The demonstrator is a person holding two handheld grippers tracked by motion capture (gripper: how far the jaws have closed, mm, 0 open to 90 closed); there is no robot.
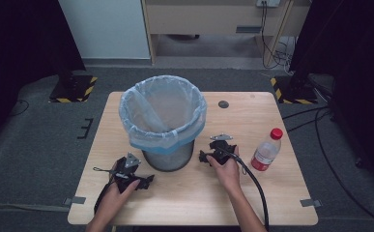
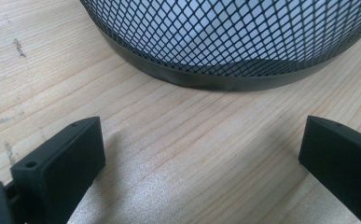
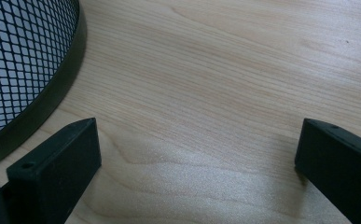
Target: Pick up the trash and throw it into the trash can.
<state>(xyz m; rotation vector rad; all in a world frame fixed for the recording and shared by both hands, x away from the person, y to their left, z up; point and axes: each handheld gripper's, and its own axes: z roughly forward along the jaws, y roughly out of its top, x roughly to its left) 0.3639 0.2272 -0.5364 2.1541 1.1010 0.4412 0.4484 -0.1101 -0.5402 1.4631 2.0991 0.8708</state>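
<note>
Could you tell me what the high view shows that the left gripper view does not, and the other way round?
High view alone: the bin's blue liner bag, a red-capped bottle, the right gripper and both hands. Left gripper view alone: the left gripper up close, jaws wide apart with bare wood between them, and light-coloured bag showing through the mesh. Shared: the black mesh wastebasket and the wooden table.

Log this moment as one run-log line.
left gripper: open, empty | right gripper: open, empty | bin: between them | bottle: upright
</note>
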